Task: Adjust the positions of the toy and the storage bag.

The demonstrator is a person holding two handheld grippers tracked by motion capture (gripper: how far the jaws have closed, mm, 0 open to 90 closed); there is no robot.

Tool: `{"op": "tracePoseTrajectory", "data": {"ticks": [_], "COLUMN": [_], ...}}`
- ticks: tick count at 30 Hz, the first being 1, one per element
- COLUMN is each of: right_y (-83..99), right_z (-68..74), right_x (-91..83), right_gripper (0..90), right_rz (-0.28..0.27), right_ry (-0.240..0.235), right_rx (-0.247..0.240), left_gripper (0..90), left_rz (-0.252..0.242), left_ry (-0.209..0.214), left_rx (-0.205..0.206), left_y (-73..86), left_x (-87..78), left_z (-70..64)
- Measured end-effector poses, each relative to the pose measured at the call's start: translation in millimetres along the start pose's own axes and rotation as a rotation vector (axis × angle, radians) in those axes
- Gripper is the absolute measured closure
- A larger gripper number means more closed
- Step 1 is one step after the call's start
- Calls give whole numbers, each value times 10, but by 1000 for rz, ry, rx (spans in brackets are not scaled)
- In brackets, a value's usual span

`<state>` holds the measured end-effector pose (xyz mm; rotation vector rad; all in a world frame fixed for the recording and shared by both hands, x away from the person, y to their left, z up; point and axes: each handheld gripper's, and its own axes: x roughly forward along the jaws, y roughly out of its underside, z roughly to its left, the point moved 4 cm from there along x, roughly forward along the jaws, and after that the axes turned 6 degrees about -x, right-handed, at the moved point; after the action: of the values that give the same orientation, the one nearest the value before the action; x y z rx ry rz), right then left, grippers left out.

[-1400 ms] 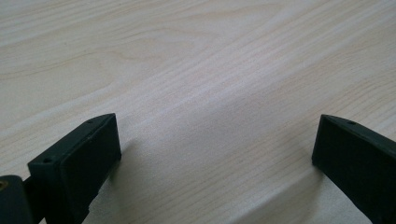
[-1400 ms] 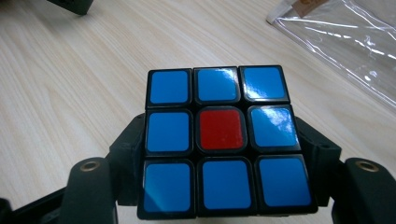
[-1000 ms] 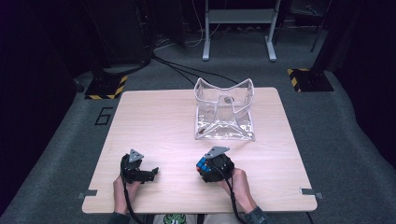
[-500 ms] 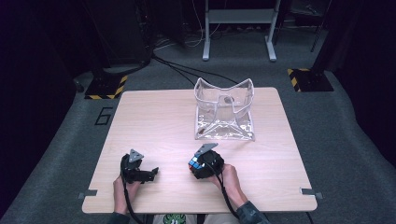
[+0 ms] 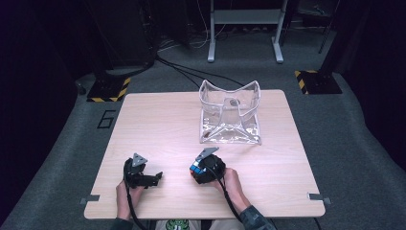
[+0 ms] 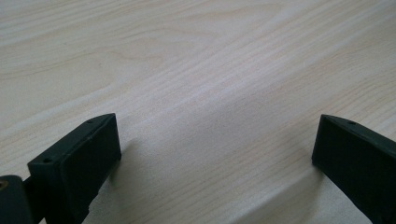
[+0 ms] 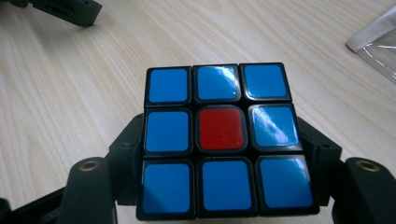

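A Rubik's cube [image 7: 222, 140] shows a blue face with a red centre square. My right gripper [image 7: 222, 161] is shut on it, one black jaw pressed to each side. From above, the cube [image 5: 194, 168] sits at the left end of the right gripper [image 5: 200, 170], low over the table's front middle. Left of it, my left gripper [image 5: 154, 178] rests on the table near the front edge. Its jaws [image 6: 217, 154] stand wide open over bare wood, with nothing between them.
A clear plastic container [image 5: 230, 115] with tall flared walls stands at the back centre-right of the light wooden table [image 5: 158, 124]. Its corner [image 7: 376, 39] appears at the right gripper view's upper right. The left gripper [image 7: 60, 9] shows at that view's top left.
My right gripper has moved a little to the left with the cube in it, closer to the left gripper. The left gripper has stayed put.
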<state>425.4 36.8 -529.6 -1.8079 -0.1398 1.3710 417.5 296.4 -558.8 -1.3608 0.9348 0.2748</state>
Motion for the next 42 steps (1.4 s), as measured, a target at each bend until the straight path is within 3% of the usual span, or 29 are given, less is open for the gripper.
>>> {"op": "tracePoseTrajectory", "data": {"ticks": [6,9,12,17,28,31,41,42], "right_y": [9,23,24,23,86,119,268,286], "right_z": [5,16,17,-1,-82,-113,-268,-286], "right_x": [22,35,18,-91,-362,-435,-666,-696], "right_gripper": [313,193,137,78,42,41,46,47], "right_rz": [9,15,7,-17,-64,-65,-78,-77], "right_ry": [-2,-11,-9,-28,-8,1,41,48], "right_rx": [10,9,3,23,44,56,91,96], "left_gripper": [10,10,10,10,17,5,6,6], "left_rz": [-5,-5,-4,-4,-9,-4,14,11], "left_ry": [0,0,2,3,-10,15,75,115], "left_rx": [-6,-7,-6,-5,-32,-53,-61,-72], "left_y": [-1,-1,-3,-4,-22,-48,-196,-257], "left_x": [3,4,4,4,15,18,-7,-31], "left_z": [-4,-4,-3,-1,1,8,0,-8]}}
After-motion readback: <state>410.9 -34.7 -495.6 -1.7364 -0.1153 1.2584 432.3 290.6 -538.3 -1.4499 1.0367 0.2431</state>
